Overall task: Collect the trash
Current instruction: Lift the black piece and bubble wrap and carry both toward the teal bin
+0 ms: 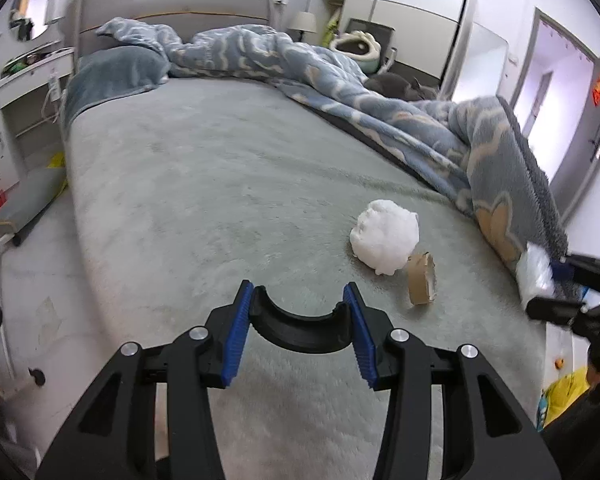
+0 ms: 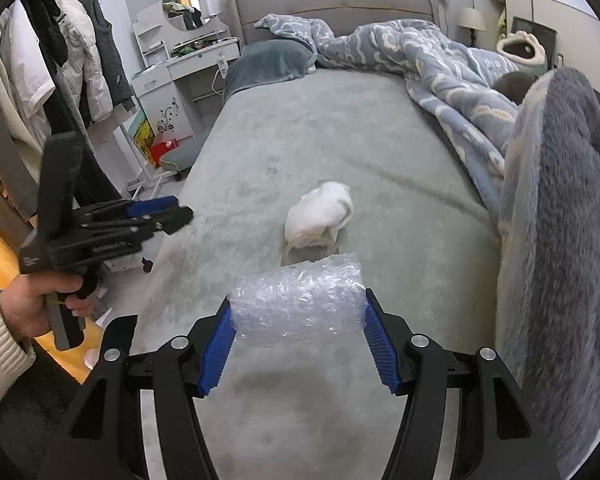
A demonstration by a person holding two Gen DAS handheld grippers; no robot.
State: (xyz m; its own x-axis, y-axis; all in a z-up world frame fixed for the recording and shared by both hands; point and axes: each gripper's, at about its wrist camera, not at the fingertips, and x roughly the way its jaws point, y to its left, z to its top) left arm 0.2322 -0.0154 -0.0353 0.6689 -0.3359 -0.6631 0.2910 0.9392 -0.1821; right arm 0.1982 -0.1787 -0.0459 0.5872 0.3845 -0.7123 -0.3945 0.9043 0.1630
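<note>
My left gripper (image 1: 298,292) is shut on a black curved plastic piece (image 1: 300,332), held low over the grey bed (image 1: 204,184). Ahead and to its right lie a white crumpled paper ball (image 1: 384,236) and a brown cardboard tape roll (image 1: 422,280), touching each other. My right gripper (image 2: 298,300) is shut on a wad of clear bubble wrap (image 2: 298,300). Beyond the wad sits the paper ball (image 2: 320,216), with the roll (image 2: 296,254) mostly hidden behind the wrap. The left gripper (image 2: 172,210) shows at the left over the bed's edge, and the right gripper (image 1: 548,284) at the far right.
A blue patterned blanket (image 1: 380,96) is piled along the bed's right side, with a dark cat (image 1: 400,84) lying by it. A pillow (image 1: 116,68) lies at the headboard. Left of the bed stand a white dressing table (image 2: 188,64) and hung clothes (image 2: 72,52). A hand (image 2: 32,308) holds the left gripper.
</note>
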